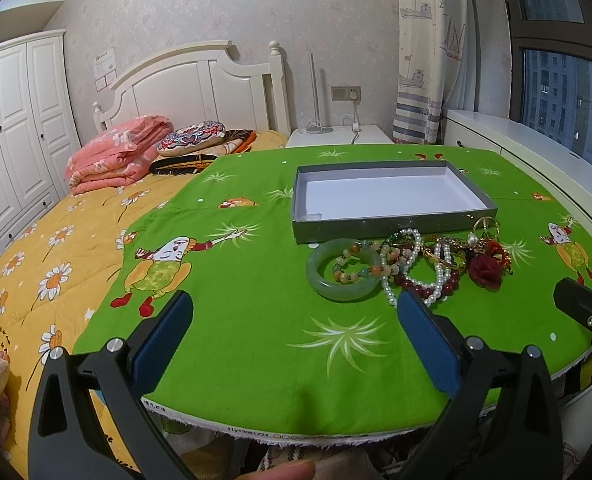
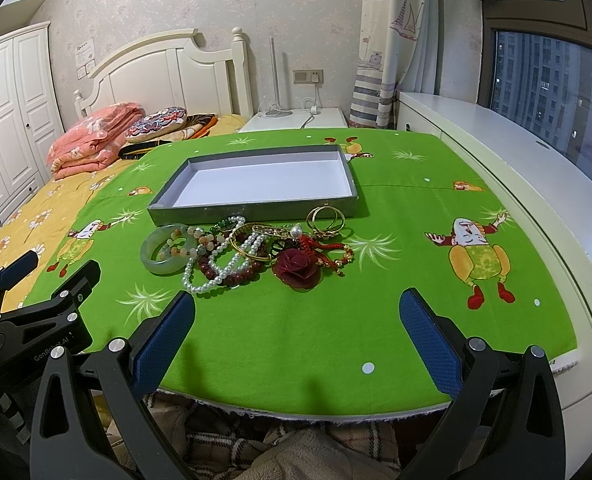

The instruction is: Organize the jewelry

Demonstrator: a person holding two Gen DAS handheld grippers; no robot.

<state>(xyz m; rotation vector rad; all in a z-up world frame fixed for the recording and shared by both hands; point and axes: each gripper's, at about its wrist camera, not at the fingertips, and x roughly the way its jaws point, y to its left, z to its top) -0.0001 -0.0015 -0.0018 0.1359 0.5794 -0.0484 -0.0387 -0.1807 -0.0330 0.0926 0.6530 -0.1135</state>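
Note:
A heap of jewelry lies on the green cloth (image 1: pixel 256 312) (image 2: pixel 296 328) just in front of a shallow grey box (image 1: pixel 392 230) (image 2: pixel 256 212) with a bare white floor. In the heap are a pale green jade bangle (image 1: pixel 338 290) (image 2: pixel 154 264), a white pearl strand (image 1: pixel 414 252) (image 2: pixel 216 276), dark red beads (image 2: pixel 232 276), gold rings (image 2: pixel 328 218) and a dark red rose piece (image 1: pixel 484 272) (image 2: pixel 296 270). My left gripper (image 1: pixel 296 316) is open, nothing between its blue pads, near and left of the heap. My right gripper (image 2: pixel 298 316) is open too, just short of the rose.
The cloth covers a board beside a bed with a yellow daisy quilt (image 1: pixel 48 264), pink folded bedding (image 1: pixel 112 156) and a pillow. A white windowsill ledge (image 2: pixel 516 168) runs along the right. A white nightstand (image 2: pixel 296 118) stands behind. The left gripper's body (image 2: pixel 24 320) shows at lower left in the right wrist view.

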